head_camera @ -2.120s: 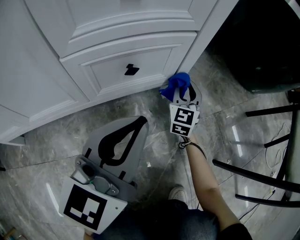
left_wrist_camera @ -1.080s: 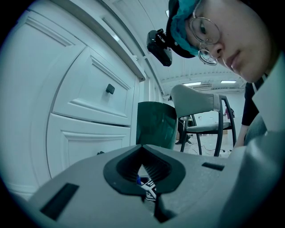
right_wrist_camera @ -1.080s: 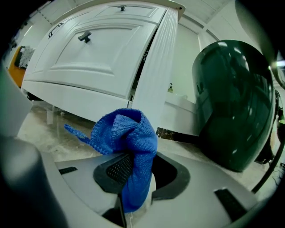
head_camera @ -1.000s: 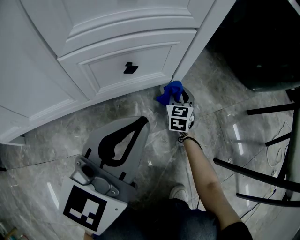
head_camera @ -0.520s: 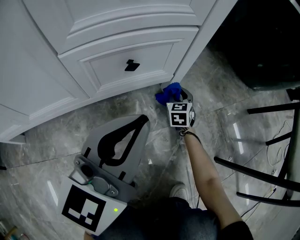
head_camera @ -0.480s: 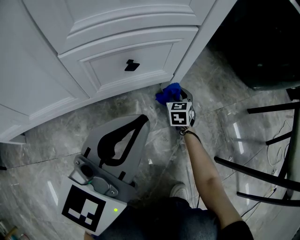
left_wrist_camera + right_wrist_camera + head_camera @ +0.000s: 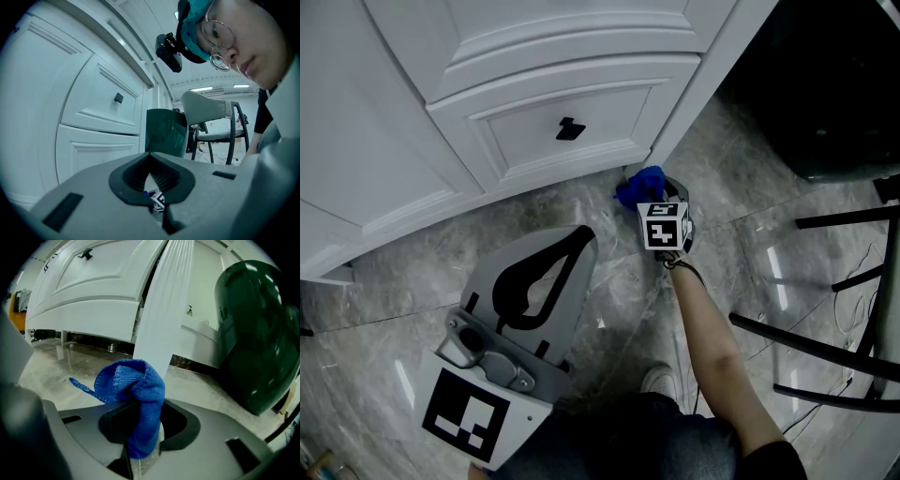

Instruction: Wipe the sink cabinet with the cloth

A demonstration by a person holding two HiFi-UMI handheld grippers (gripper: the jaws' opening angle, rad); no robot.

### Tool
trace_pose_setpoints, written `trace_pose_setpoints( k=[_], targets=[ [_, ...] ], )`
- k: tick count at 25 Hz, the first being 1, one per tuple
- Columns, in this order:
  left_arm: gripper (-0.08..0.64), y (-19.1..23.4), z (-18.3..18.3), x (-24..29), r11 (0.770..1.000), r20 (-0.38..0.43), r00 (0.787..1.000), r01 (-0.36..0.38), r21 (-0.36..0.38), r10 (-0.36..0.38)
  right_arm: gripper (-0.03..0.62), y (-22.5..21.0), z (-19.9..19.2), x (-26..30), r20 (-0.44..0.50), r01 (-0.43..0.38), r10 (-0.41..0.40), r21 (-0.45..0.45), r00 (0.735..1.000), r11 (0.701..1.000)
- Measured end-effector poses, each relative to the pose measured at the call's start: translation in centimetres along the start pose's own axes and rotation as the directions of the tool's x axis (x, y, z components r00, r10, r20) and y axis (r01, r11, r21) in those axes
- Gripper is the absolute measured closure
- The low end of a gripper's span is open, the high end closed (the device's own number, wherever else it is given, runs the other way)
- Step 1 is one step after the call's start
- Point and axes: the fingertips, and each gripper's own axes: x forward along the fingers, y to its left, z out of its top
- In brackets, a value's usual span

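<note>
Head view: cloth [image 7: 639, 185] sits low by the sink cabinet's [image 7: 562, 84] bottom corner, in the right gripper [image 7: 654, 197]; the left gripper [image 7: 567, 258] hangs well apart. Left gripper view: fingers closed, empty. Right gripper view: fingers clamp the bunched cloth.

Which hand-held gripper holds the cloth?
The right hand-held gripper, jaws shut on the blue cloth near the foot of the cabinet; the left hand-held gripper is shut on nothing.
</note>
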Motion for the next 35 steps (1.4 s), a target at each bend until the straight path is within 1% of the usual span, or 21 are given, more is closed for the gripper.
trace_pose_setpoints(
  k=[2,4,8,11,14,16,19,24,27,29,32,33,35],
  targets=[
    [0.557,0.0,0.1,-0.1,1.0,0.003,1.0,-0.002,0.0,0.002,0.477,-0.1,-0.3,-0.3,-0.001,0.006,-0.006,-0.005,1.0,1.0],
    [0.557,0.0,0.2,-0.2,1.0,0.005,1.0,-0.009,0.0,0.009,0.477,-0.2,-0.7,-0.8,0.013,0.005,-0.005,0.01,1.0,1.0],
    [0.557,0.4,0.1,-0.6,0.999,0.005,0.999,-0.033,0.01,0.033,0.476,-0.5,-0.8,-3.7,0.05,-0.044,0.04,0.079,0.998,0.996],
    [0.557,0.4,-0.5,-0.6,0.999,-0.007,0.999,-0.035,0.012,0.036,0.476,-0.7,0.7,-6.8,0.11,-0.095,0.083,0.112,0.991,0.989],
    [0.557,0.5,-1.6,-0.6,0.999,-0.03,0.998,-0.049,0.013,0.049,0.476,-0.3,3.4,-10.4,0.182,-0.155,0.136,0.096,0.974,0.983],
    [0.557,0.9,-2.3,-0.7,0.997,-0.044,0.996,-0.075,0.005,0.075,0.476,0.1,5.6,-12.9,0.253,-0.186,0.16,0.084,0.954,0.979],
    [0.557,1.2,-2.6,-0.9,0.994,-0.046,0.993,-0.105,0.009,0.105,0.476,0.9,9.1,-16.2,0.356,-0.223,0.186,0.065,0.916,0.973],
    [0.557,1.2,-2.1,-1.3,0.993,-0.034,0.992,-0.118,0.018,0.119,0.476,2.4,15.0,-22.2,0.51,-0.252,0.226,-0.02,0.83,0.968],
    [0.557,1.3,-1.8,-1.5,0.992,-0.027,0.991,-0.127,0.028,0.127,0.476,3.2,17.8,-25.5,0.58,-0.242,0.242,-0.079,0.778,0.967],
    [0.557,1.2,-1.8,-1.4,0.992,-0.025,0.992,-0.126,0.029,0.127,0.476,3.4,18.8,-27.1,0.604,-0.214,0.232,-0.103,0.762,0.971],
    [0.557,1.0,-1.8,-1.5,0.992,-0.028,0.992,-0.122,0.026,0.123,0.476,3.8,19.5,-28.5,0.619,-0.176,0.212,-0.119,0.756,0.977],
    [0.557,1.0,-1.7,-1.5,0.992,-0.029,0.992,-0.121,0.027,0.122,0.476,4.0,19.7,-28.9,0.627,-0.171,0.212,-0.125,0.75,0.977],
    [0.557,0.9,-1.6,-1.6,0.992,-0.028,0.992,-0.12,0.031,0.121,0.476,4.7,20.2,-29.8,0.648,-0.178,0.23,-0.146,0.726,0.973]
  ],
)
